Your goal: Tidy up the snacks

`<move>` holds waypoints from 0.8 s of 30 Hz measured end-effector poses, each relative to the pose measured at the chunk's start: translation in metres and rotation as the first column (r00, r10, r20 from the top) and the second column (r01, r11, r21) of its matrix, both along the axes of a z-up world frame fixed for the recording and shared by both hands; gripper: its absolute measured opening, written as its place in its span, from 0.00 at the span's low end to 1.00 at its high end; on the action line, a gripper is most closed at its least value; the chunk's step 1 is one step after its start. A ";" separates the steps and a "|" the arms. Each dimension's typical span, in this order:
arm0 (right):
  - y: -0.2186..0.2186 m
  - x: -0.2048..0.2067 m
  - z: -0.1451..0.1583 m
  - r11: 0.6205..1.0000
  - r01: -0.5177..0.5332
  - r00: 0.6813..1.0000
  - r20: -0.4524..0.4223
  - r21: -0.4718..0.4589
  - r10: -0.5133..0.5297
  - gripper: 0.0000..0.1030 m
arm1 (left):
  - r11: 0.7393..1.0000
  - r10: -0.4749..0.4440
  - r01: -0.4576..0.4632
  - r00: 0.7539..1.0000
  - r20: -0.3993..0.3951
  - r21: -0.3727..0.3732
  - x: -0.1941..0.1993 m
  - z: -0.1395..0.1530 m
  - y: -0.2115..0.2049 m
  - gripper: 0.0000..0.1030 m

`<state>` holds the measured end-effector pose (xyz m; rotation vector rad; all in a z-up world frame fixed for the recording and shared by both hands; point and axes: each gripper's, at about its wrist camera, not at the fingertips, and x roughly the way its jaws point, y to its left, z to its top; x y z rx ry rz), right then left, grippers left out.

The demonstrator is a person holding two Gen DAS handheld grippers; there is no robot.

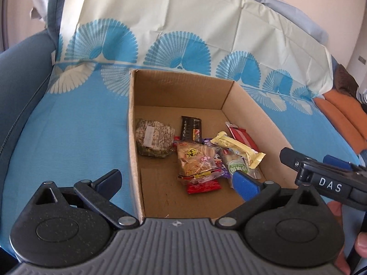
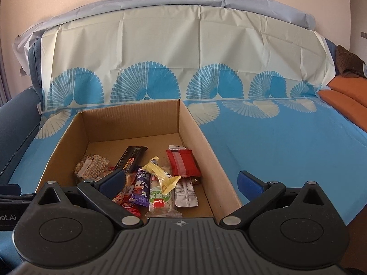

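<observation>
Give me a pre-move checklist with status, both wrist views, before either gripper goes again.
1. Left gripper open and empty: ok, fingers spread wide, straddling the box's left wall.
2. Right gripper open and empty: ok, nothing between the fingers.
3. Snacks inside the cardboard box: ok, yellow wrapper, red packet, black bar and seeded cake all lie on its floor.
4. Snacks left outside on the blue cloth: ok, none show in either view.
5. Grippers clear of each other: cannot tell, the right one sits close by at the left view's right edge.
</observation>
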<state>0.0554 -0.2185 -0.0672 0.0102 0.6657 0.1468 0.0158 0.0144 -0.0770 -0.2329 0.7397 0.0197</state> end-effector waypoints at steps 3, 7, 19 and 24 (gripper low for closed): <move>0.004 0.004 -0.003 1.000 -0.012 1.000 -0.017 -0.003 0.012 0.99 | 1.000 0.009 -0.009 1.000 -0.008 0.004 0.003 0.000 0.000 0.99; 0.011 0.005 -0.006 0.999 -0.039 0.999 -0.020 -0.018 0.039 0.99 | 1.000 0.013 -0.013 1.000 -0.009 0.007 0.004 0.001 0.000 0.99; 0.015 0.004 -0.006 0.997 -0.064 0.998 -0.015 -0.032 0.063 0.99 | 1.000 0.023 -0.023 1.000 -0.019 -0.006 0.006 -0.001 0.001 1.00; 0.015 0.004 -0.006 0.998 -0.062 0.998 -0.020 -0.030 0.062 0.99 | 1.000 0.022 -0.023 1.000 -0.020 -0.012 0.006 -0.001 0.001 1.00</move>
